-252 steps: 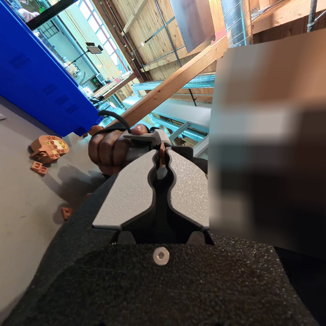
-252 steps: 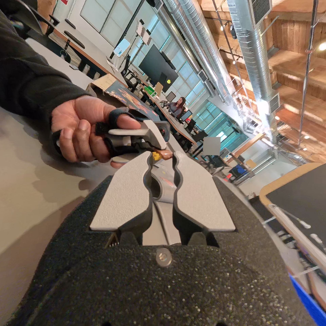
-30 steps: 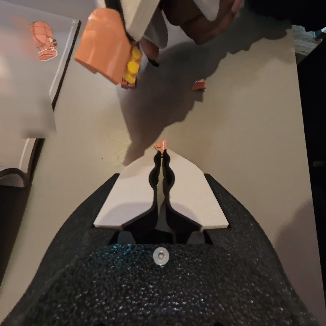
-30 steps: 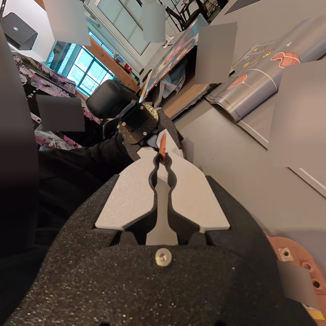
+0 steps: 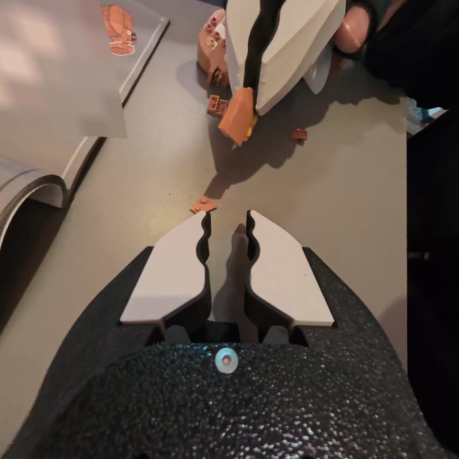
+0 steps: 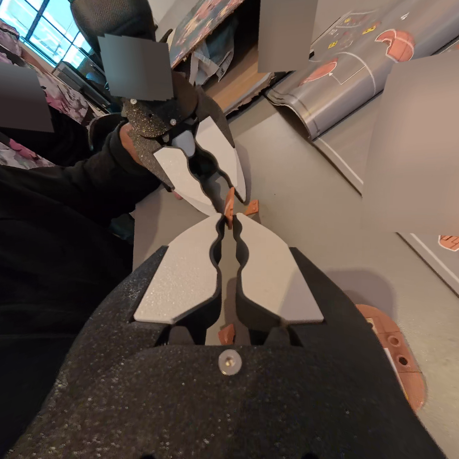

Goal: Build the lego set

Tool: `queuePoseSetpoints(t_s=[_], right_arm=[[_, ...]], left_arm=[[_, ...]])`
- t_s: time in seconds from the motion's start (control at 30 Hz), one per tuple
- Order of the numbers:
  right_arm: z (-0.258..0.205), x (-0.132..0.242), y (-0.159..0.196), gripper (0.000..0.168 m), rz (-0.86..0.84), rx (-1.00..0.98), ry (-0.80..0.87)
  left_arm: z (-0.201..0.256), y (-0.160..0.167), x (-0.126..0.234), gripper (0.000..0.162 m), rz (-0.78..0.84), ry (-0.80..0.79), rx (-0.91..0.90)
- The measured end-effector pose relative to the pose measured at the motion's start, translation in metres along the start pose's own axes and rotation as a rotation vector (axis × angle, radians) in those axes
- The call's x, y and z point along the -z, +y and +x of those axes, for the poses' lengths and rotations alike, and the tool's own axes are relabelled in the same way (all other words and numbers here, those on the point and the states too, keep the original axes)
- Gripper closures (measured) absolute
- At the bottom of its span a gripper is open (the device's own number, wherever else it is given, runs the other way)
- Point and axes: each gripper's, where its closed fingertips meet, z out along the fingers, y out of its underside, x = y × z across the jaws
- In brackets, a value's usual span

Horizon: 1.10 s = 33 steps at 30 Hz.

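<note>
So on the far left there's the open instruction booklet [image 5: 82, 159], curling up off the grey table [image 5: 323, 198], nothing to do with it right now. My left gripper [image 5: 228, 216] is empty with its jaws apart, hovering low over the table, and the thin orange plate [image 5: 203, 205] lies flat just off its left fingertip, a touch ahead of it, so that's the closest loose bit for this hand. Further ahead and slightly right, my right gripper [image 5: 248, 99] is clamped on the orange sloped piece [image 5: 237, 116], which has a bit of yellow on its underside; it sticks out past the fingertips with its long axis roughly in line with the fingers, pointing back toward my left gripper. From the right wrist cam that same piece sits pinched right at the tips. Behind the right gripper is the half-built orange body [image 5: 212, 47], studs up, resting on the table. Count as far as I can see: one held piece, one partial build, and three loose orange bits on the table, meaning the thin plate, a small studded brick [image 5: 217, 105] just left of the held piece, and a tiny curved one [image 5: 299, 134] off to its right. My guess is the left hand goes for the plate next, since it's practically touching it already.
</note>
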Motion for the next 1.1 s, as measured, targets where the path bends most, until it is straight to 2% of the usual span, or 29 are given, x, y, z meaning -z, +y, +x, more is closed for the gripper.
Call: queuePoseSetpoints(t_s=[0.1, 0.27, 0.4, 0.6, 0.73, 0.9, 0.97, 1.1], right_arm=[[-0.001, -0.002, 0.0, 0.163, -0.002, 0.02, 0.014], [-0.004, -0.005, 0.002, 0.162, -0.014, 0.023, -0.006], [-0.007, -0.008, 0.004, 0.162, -0.027, 0.023, -0.028], [-0.01, -0.011, 0.006, 0.162, -0.036, 0.029, -0.042], [-0.01, -0.009, 0.004, 0.162, -0.028, 0.03, -0.04], [-0.009, -0.009, 0.004, 0.162, -0.03, 0.031, -0.039], [-0.009, -0.009, 0.005, 0.162, -0.031, 0.034, -0.039], [-0.008, -0.011, 0.007, 0.162, -0.037, 0.024, -0.043]], left_arm=[[-0.005, 0.001, -0.004, 0.128, -0.022, -0.086, -0.011], [-0.013, -0.007, -0.002, 0.13, 0.011, -0.135, -0.153], [-0.018, -0.006, -0.001, 0.129, 0.008, -0.1, -0.253], [-0.015, 0.0, -0.01, 0.13, -0.057, -0.036, -0.279], [-0.005, 0.007, -0.007, 0.141, -0.066, 0.018, -0.296], [-0.01, -0.003, -0.006, 0.139, -0.013, -0.008, -0.289], [-0.012, 0.0, -0.009, 0.14, -0.044, -0.024, -0.294], [-0.008, 0.002, -0.013, 0.152, -0.067, -0.038, -0.338]])
